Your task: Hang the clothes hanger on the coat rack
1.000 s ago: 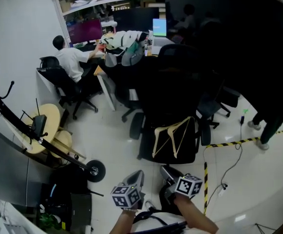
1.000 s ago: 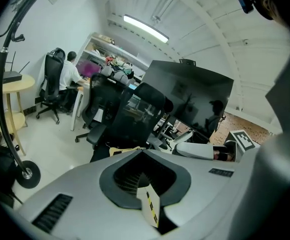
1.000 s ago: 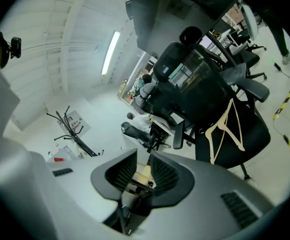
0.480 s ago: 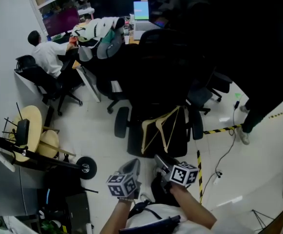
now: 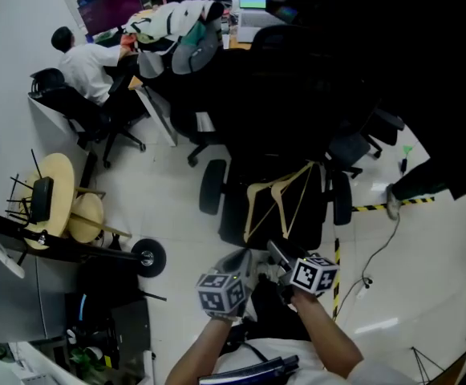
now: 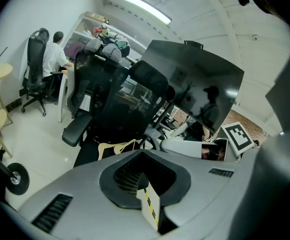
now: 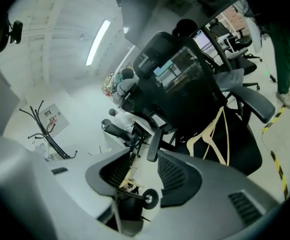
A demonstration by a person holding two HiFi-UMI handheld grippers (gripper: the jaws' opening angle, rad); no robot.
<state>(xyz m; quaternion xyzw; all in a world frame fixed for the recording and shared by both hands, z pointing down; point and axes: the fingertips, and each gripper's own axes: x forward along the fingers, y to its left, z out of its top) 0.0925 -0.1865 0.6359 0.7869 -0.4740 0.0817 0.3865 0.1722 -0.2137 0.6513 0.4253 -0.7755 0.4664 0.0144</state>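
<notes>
A pale wooden clothes hanger [image 5: 283, 200] lies on the seat of a black office chair [image 5: 241, 215]; it also shows in the left gripper view as the hanger [image 6: 116, 147] and in the right gripper view as the hanger [image 7: 215, 134]. Both grippers hover just short of the seat's near edge. My left gripper [image 5: 239, 261] shows only a narrow gap with floor behind it and holds nothing. My right gripper [image 5: 276, 253] is open; its jaws have just been opening, with nothing between them. The black coat rack [image 7: 49, 134] stands by the white wall, far to the left.
A person [image 5: 84, 54] sits at a desk at the back left. A round wooden stool [image 5: 56, 191] and a dark bar with a wheel [image 5: 147, 255] are at the left. Yellow-black tape [image 5: 337, 271] and a cable cross the floor at the right. More office chairs crowd the back.
Both grippers have moved forward and down, closer to the chair with the hanger. The right jaws stand wider apart than before.
</notes>
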